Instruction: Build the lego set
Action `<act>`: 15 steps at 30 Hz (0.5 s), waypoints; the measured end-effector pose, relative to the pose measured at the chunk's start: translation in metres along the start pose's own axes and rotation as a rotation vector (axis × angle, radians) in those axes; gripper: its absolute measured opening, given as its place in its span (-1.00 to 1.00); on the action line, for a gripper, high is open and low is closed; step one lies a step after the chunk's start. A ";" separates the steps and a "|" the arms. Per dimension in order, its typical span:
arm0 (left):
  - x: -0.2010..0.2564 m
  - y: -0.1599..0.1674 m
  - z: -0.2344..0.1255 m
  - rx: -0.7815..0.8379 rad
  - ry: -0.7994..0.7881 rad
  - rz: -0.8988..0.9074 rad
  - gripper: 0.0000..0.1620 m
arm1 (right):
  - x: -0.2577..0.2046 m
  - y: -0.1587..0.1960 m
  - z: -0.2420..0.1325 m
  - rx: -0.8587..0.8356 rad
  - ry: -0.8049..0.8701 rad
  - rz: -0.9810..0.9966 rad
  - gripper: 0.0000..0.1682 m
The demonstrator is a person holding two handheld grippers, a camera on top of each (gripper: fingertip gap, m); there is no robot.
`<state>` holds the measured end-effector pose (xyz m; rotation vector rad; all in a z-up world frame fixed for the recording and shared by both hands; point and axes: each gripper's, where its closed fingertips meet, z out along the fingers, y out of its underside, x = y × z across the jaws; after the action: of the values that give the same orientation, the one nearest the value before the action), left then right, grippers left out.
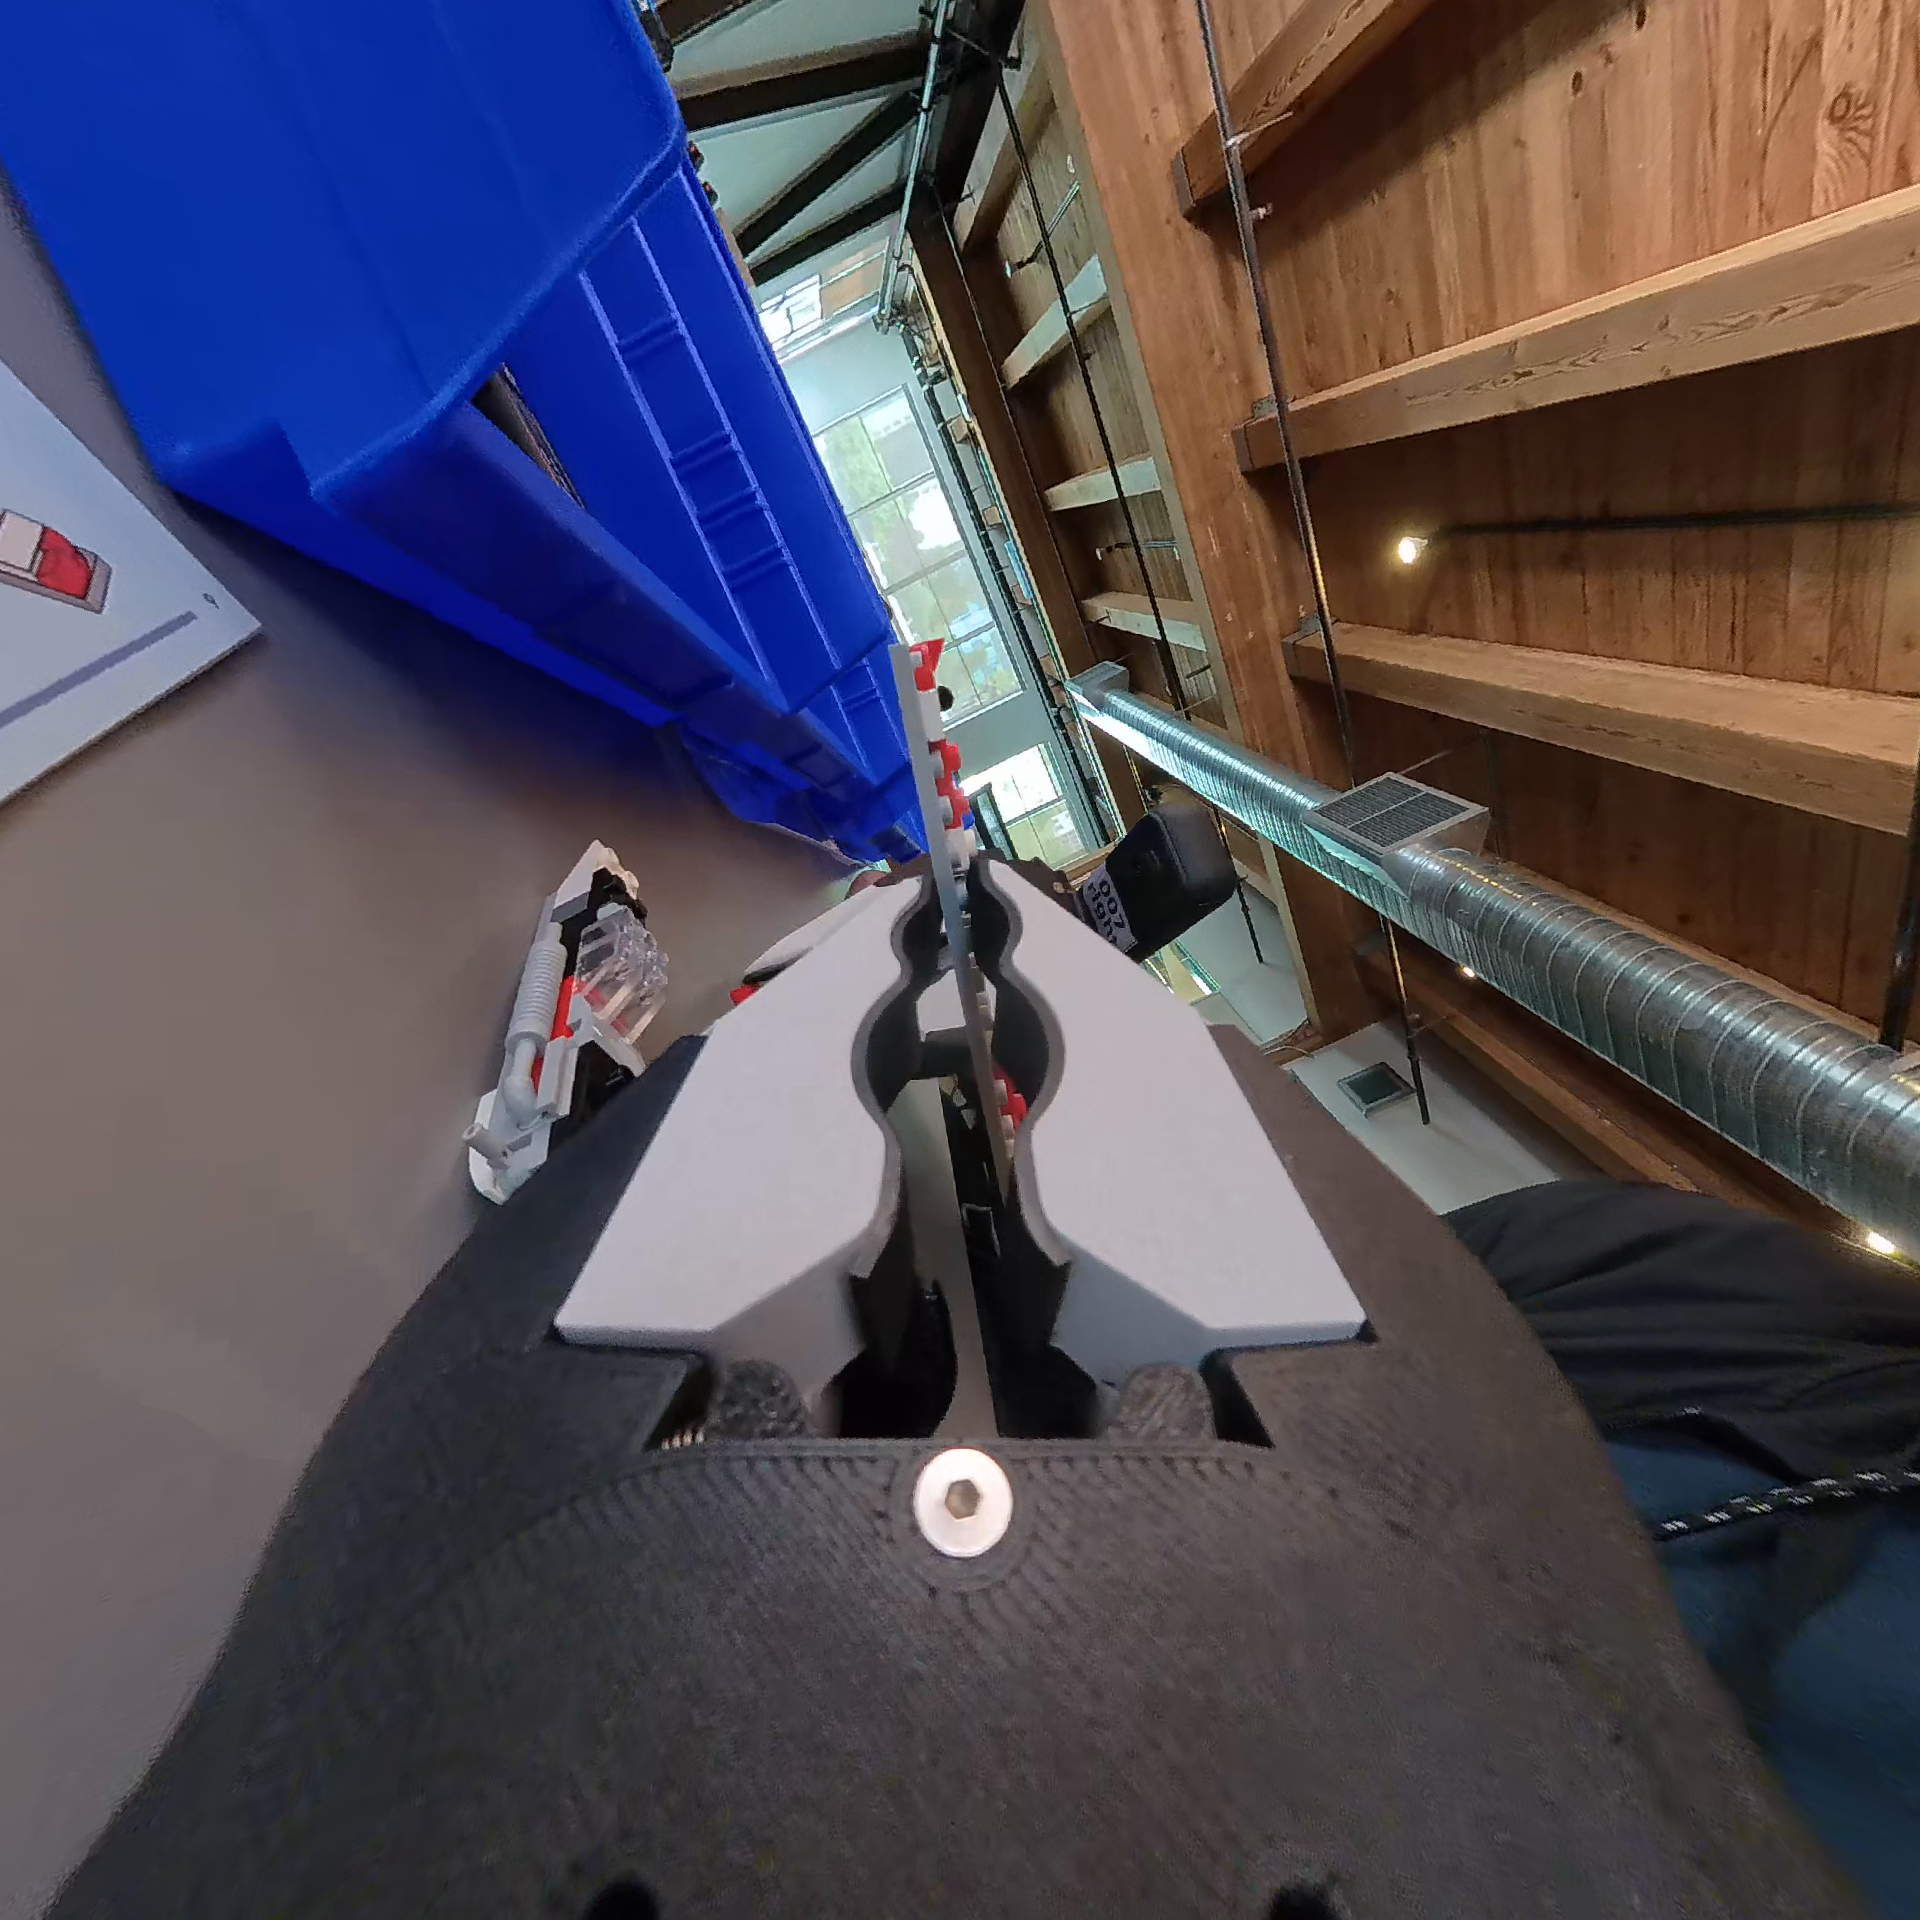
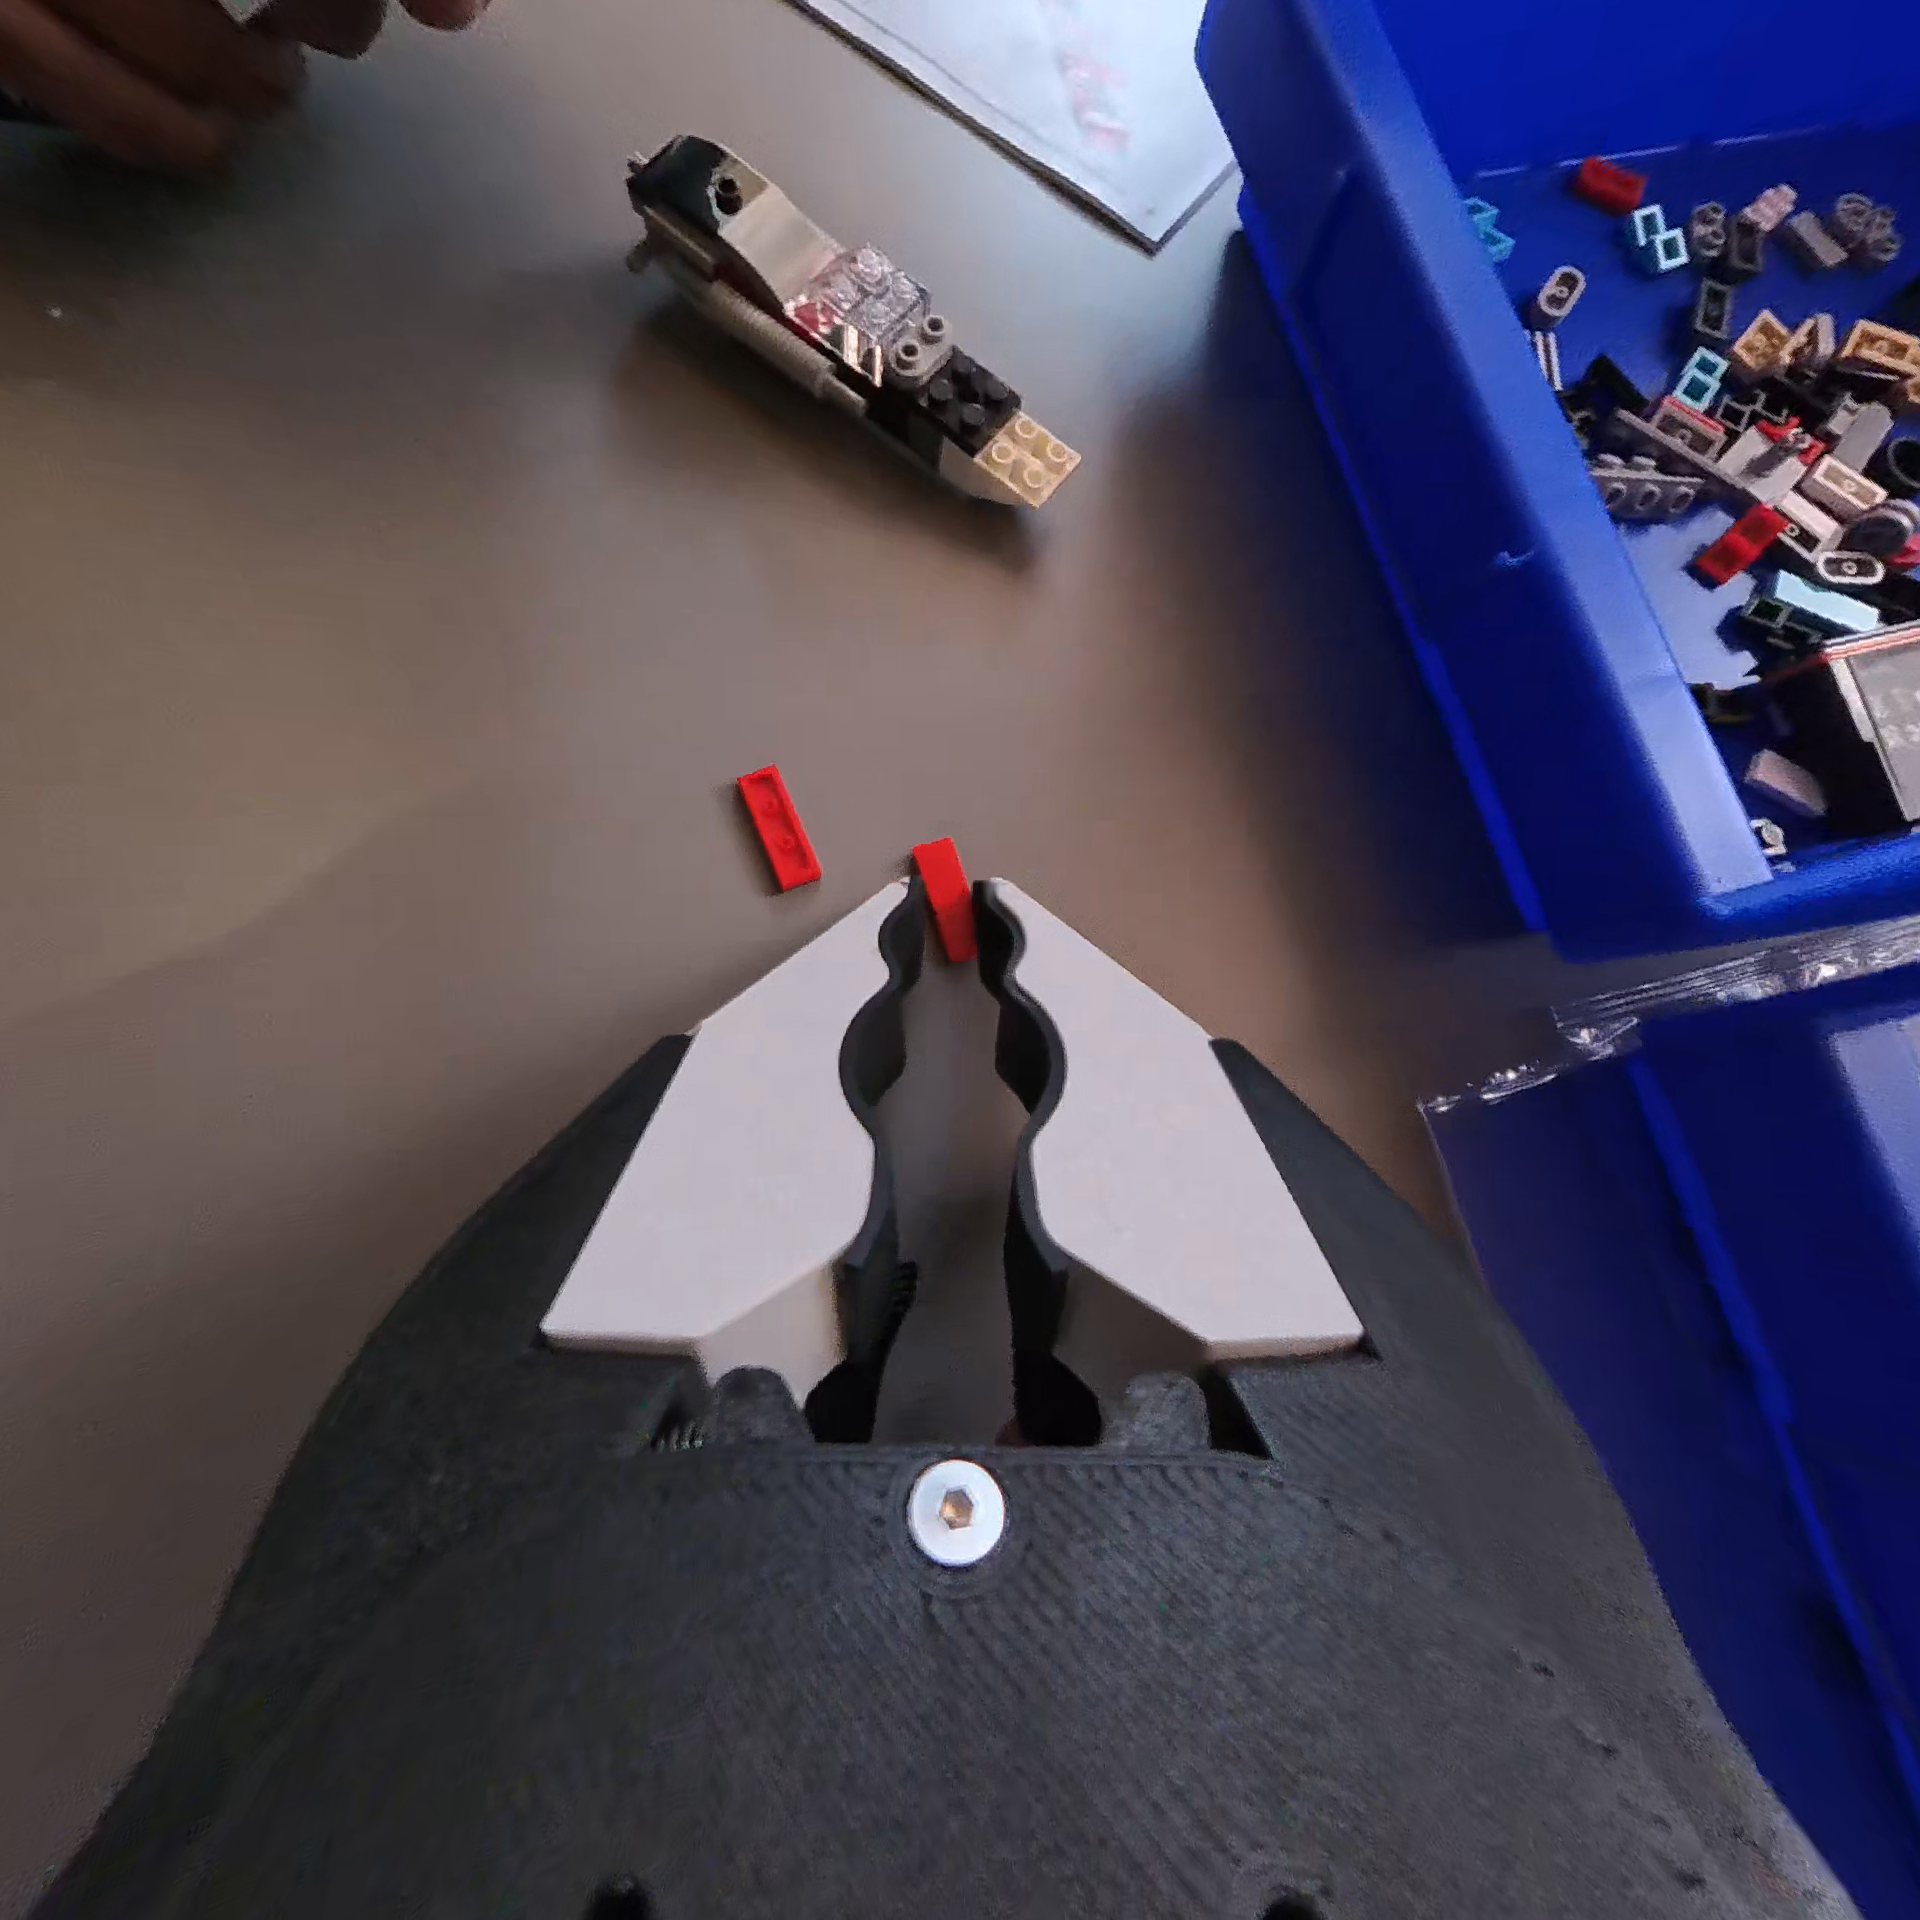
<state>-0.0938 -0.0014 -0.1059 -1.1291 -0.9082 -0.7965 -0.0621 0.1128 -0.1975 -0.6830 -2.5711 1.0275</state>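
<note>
My left gripper point(image 1: 951, 883) is shut on a long thin grey plate point(image 1: 928, 769) seen edge-on, with small red and white pieces on its right face; it is held up off the table. A partly built grey, black and clear model point(image 1: 577, 1023) lies on the table to its left. My right gripper point(image 2: 943, 891) is shut on a small red plate point(image 2: 945, 899), held on edge just above the table. A second red plate point(image 2: 779, 828) lies flat on the table just left of it. The same model point(image 2: 842, 322) lies farther off in the right wrist view.
A blue bin point(image 2: 1455, 520) with several loose bricks point(image 2: 1787, 416) stands at the right, another blue bin point(image 2: 1714, 1351) nearer. Blue bins point(image 1: 468, 364) line the table's far side in the left wrist view. An instruction sheet point(image 2: 1049, 104) lies beyond the model. A person's hand point(image 2: 156, 73) is at top left. The tips of one gripper are about 15 centimeters away from the tips of the other.
</note>
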 end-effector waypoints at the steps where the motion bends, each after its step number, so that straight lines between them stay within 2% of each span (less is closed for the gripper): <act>1: 0.000 0.000 0.000 0.001 0.001 -0.004 -0.94 | 0.000 0.000 0.000 -0.006 -0.007 -0.001 -0.90; 9: -0.004 0.001 0.001 0.004 -0.012 -0.038 -0.94 | -0.005 -0.011 -0.002 0.034 -0.051 0.014 -0.91; 15: -0.008 0.007 0.003 -0.021 -0.036 -0.060 -0.94 | -0.014 -0.052 -0.016 0.173 -0.083 0.020 -0.91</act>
<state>-0.0911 0.0037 -0.1153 -1.1416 -0.9692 -0.8385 -0.0607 0.0813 -0.1506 -0.6346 -2.5102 1.2930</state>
